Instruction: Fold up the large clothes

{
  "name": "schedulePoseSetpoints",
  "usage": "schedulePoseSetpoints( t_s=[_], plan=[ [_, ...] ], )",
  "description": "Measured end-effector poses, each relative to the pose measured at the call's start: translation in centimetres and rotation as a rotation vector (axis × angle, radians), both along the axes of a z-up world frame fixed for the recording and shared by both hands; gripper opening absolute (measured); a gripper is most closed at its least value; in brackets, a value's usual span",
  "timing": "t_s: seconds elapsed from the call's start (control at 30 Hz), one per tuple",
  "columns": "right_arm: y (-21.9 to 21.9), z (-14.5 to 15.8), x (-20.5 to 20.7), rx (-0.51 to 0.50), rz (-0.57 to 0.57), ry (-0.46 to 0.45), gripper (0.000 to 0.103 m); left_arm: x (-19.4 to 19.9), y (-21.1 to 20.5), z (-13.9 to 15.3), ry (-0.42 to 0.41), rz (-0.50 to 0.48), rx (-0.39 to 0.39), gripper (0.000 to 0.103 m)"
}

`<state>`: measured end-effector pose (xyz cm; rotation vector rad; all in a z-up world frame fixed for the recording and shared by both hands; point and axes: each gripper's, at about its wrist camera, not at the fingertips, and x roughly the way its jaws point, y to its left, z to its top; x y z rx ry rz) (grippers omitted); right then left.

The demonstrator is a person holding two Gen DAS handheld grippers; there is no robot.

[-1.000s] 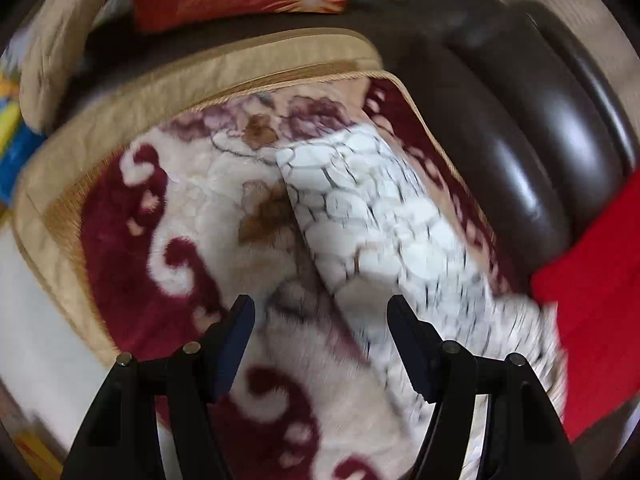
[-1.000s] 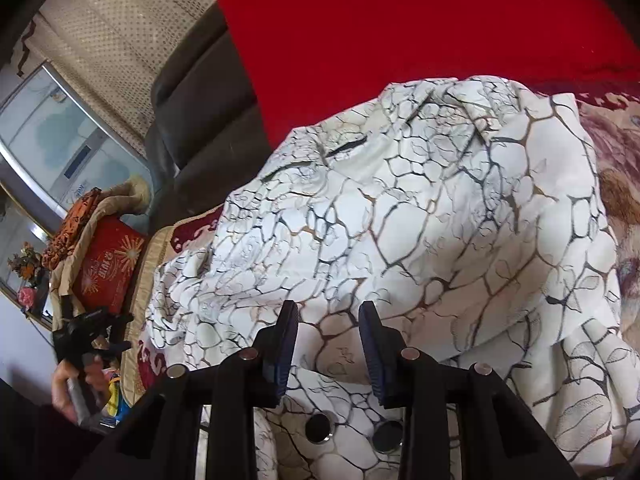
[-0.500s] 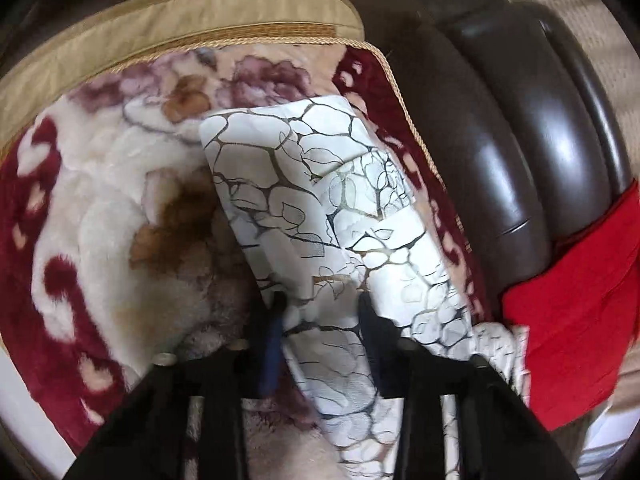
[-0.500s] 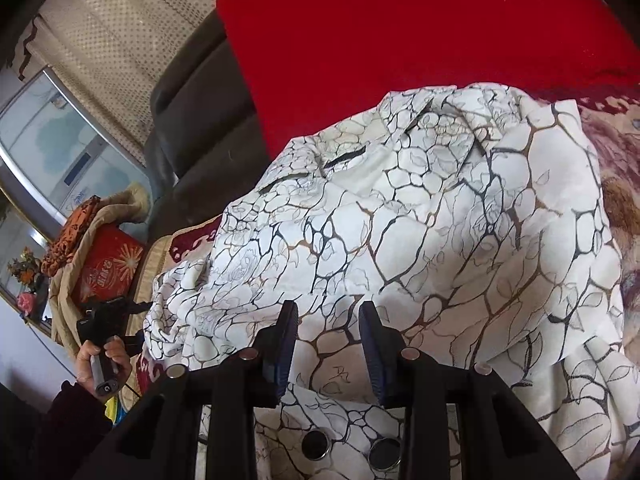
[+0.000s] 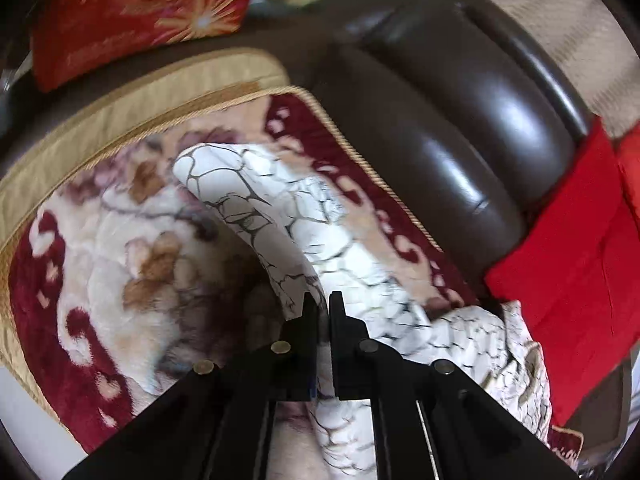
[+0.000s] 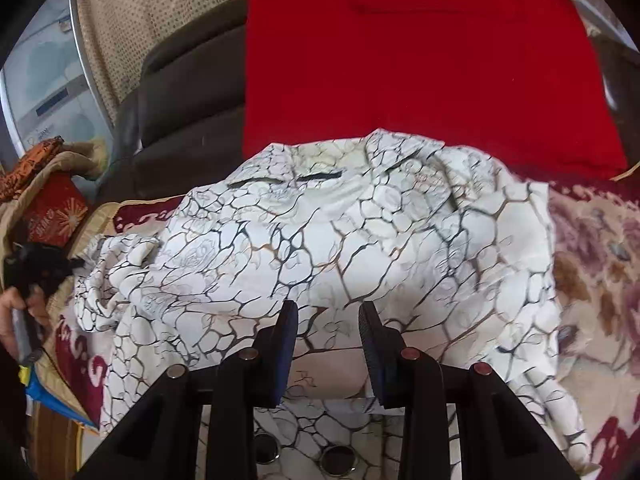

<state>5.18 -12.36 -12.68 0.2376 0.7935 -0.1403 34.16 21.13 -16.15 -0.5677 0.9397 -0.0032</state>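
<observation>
A large white garment with a dark crackle print lies spread on a plush blanket, collar toward the sofa back. One long sleeve runs out to the side across the blanket. My left gripper is shut on that sleeve partway along and holds it raised off the blanket, so the free end curves away beyond the fingers. My right gripper hovers over the garment's lower body with its jaws apart. Cloth shows in the gap, but no pad presses on it. Two dark buttons show near the hem.
The maroon and cream floral blanket covers the seat of a dark brown leather sofa. A red cloth hangs over the backrest. A red patterned cushion sits at the sofa's end. A person's hand is at the left edge.
My left gripper went from wide open over the blanket to shut on the sleeve, then lifted and pulled it. The right gripper kept its gap and rolled slightly.
</observation>
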Motion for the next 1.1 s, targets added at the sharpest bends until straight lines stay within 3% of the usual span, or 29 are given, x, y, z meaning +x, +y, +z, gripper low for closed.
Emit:
schedulePoseSetpoints(
  t_s=[0.27, 0.5, 0.63, 0.7, 0.77, 0.8, 0.93, 1.1],
  plan=[
    [-0.5, 1.2, -0.8, -0.032, -0.022, -0.043, 0.035, -0.8, -3.6, 3.4, -0.068, -0.094, 0.007, 0.003],
    [-1.1, 1.8, -1.4, -0.028, -0.036, -0.067, 0.035, -1.5, -8.5, 7.1, -0.124, -0.211, 0.079, 0.003],
    [-1.4, 2.0, -1.7, -0.037, -0.042, -0.078, 0.035, -1.6, -8.2, 6.0, -0.069, -0.18, 0.111, 0.003],
    [-1.6, 2.1, -1.9, -0.038, -0.044, -0.084, 0.035, -1.5, -6.9, 4.6, -0.003, -0.136, 0.137, 0.015],
    [-1.7, 2.3, -2.0, -0.038, -0.044, -0.089, 0.035, -1.4, -5.2, 3.1, 0.055, -0.083, 0.138, 0.059],
    [-1.7, 2.3, -2.0, -0.037, -0.043, -0.09, 0.035, -1.5, -4.1, 2.4, 0.076, -0.038, 0.145, 0.066],
    [-1.6, 2.4, -1.9, -0.042, -0.041, -0.097, 0.035, -1.5, -0.7, 0.2, 0.151, 0.065, 0.138, 0.069],
    [-1.2, 2.3, -1.7, -0.048, -0.034, -0.091, 0.035, -1.0, 1.6, -3.2, 0.273, 0.104, 0.015, 0.074]
  ],
)
